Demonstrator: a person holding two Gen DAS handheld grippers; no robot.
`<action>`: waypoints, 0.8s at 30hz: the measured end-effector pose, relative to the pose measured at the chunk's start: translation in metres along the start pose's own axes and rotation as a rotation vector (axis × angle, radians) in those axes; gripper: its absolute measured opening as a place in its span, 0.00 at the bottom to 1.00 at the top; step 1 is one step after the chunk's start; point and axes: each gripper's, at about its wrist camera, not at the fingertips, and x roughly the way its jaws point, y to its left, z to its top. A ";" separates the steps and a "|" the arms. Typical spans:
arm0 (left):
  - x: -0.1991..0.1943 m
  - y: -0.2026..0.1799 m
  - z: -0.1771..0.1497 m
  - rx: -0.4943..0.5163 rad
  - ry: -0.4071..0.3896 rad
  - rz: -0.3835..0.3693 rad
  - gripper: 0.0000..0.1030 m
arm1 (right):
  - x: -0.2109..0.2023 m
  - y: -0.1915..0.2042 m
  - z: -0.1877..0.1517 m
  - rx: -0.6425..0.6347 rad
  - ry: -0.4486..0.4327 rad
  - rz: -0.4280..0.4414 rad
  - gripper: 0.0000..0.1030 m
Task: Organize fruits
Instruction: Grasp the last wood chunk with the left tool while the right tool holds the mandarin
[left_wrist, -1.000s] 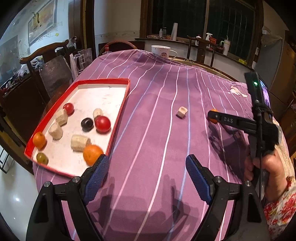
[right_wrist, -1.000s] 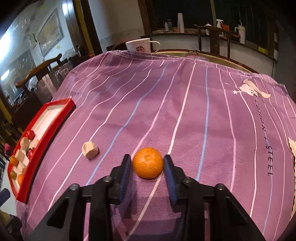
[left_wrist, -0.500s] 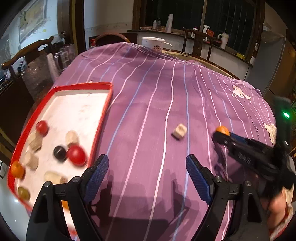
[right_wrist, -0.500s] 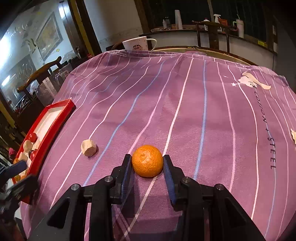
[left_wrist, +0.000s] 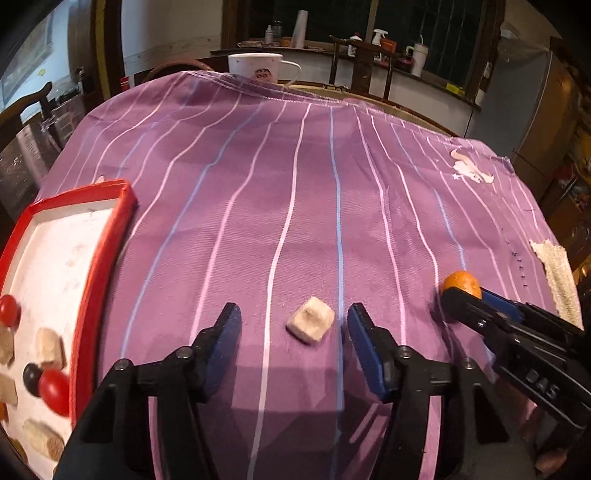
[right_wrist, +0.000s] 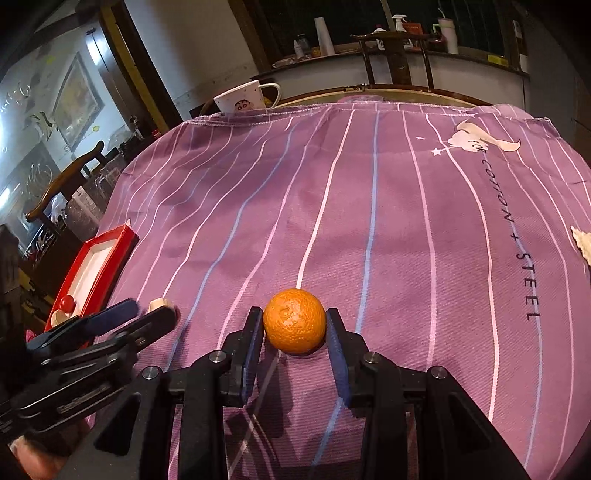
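Pick-up step: right gripper (right_wrist: 294, 326) clamps the orange (right_wrist: 294, 320); left gripper (left_wrist: 294, 332), open, straddles the pale chunk (left_wrist: 310, 324)—close, then carry to the tray (left_wrist: 105, 251).

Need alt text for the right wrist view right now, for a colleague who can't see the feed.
The right gripper has its jaws closed on an orange resting on the purple striped tablecloth. At left, the left gripper reaches toward a pale fruit chunk, with the red tray beyond.
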 end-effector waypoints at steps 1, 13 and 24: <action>0.003 -0.001 0.000 0.006 0.003 0.002 0.52 | 0.000 0.001 -0.001 -0.003 0.000 0.000 0.36; -0.024 0.005 -0.016 -0.014 -0.044 0.017 0.20 | 0.002 0.005 -0.003 -0.027 -0.008 -0.018 0.36; -0.104 0.023 -0.074 -0.157 -0.133 -0.002 0.20 | -0.005 0.026 -0.009 -0.124 -0.040 -0.077 0.36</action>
